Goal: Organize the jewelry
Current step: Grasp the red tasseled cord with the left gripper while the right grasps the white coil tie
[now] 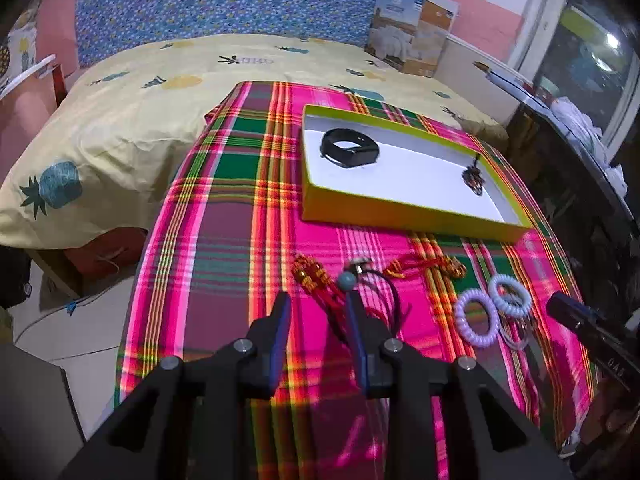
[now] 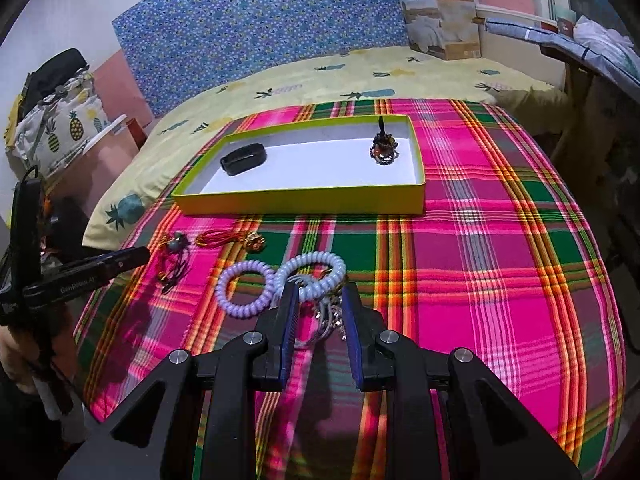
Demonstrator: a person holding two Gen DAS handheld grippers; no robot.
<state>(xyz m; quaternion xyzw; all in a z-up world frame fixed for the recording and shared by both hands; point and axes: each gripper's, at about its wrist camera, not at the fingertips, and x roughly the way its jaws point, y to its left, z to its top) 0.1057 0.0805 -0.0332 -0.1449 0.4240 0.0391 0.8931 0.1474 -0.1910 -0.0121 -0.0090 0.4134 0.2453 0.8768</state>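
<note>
A yellow-green box (image 1: 400,210) (image 2: 304,204) with a white floor lies on the plaid cloth. It holds a black band (image 1: 349,147) (image 2: 243,159) and a dark beaded pendant (image 1: 474,176) (image 2: 384,147). In front lie red cord bracelets (image 1: 316,278) (image 2: 172,258), a red-and-gold knot charm (image 1: 428,266) (image 2: 230,238), a purple coil band (image 1: 478,322) (image 2: 244,290) and a white-blue coil band (image 1: 510,290) (image 2: 316,274) with silver rings. My left gripper (image 1: 318,300) is open, its right finger beside the teal-bead bracelet (image 1: 346,280). My right gripper (image 2: 320,292) is open around the silver rings (image 2: 326,316).
The plaid cloth (image 1: 224,240) (image 2: 500,264) covers a table against a bed with a pineapple sheet (image 1: 120,120) (image 2: 360,68). A cardboard box (image 1: 412,36) (image 2: 440,16) stands on the bed. A dark shelf (image 1: 580,152) is at the right.
</note>
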